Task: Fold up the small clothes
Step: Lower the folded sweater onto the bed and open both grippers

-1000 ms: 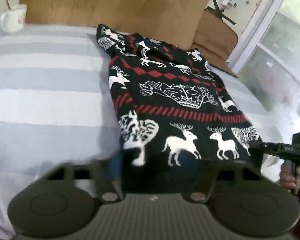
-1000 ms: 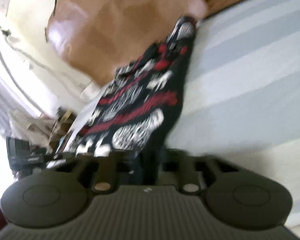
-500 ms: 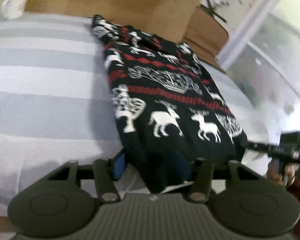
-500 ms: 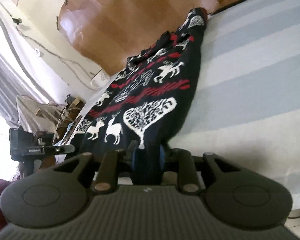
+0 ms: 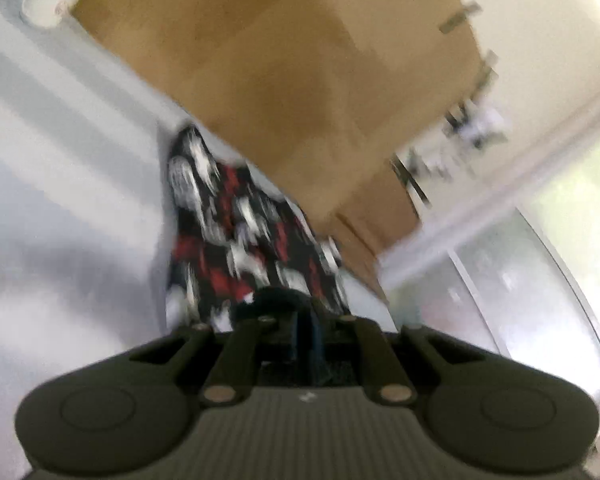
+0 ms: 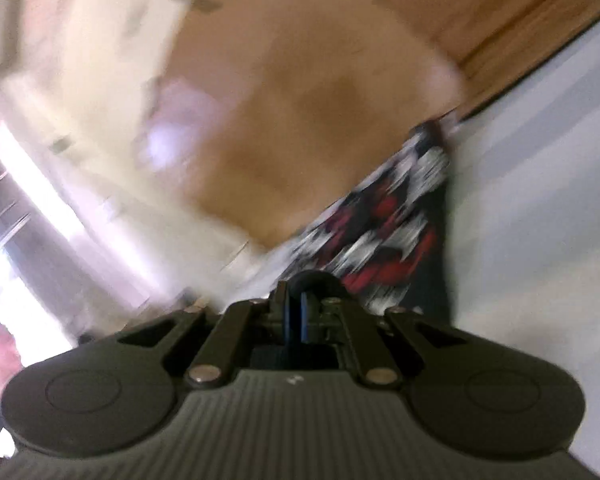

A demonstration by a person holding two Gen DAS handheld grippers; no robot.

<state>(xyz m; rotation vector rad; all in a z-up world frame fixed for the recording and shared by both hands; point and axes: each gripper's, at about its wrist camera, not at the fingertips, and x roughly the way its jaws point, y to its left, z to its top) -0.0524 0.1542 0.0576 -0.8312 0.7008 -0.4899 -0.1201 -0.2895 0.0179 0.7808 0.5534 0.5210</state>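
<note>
A black sweater with red and white reindeer patterns point(image 5: 236, 232) lies on the striped grey and white bed sheet point(image 5: 60, 184); both views are motion-blurred. My left gripper point(image 5: 306, 332) is shut on the sweater's near hem, with black cloth bunched between its jaws. My right gripper point(image 6: 300, 316) is shut on the other near corner of the sweater point(image 6: 388, 220), which stretches away toward the far end. Both held corners are lifted off the sheet.
A brown wooden headboard point(image 5: 284, 64) stands behind the bed. A white mug point(image 5: 48, 0) sits at the far left by the headboard. A window or glass door point(image 5: 540, 272) is at the right. The striped sheet point(image 6: 540, 200) extends right of the sweater.
Both grippers have lifted the sweater's near hem and swung forward toward the headboard. The cameras now tilt upward and the visible sweater looks shorter.
</note>
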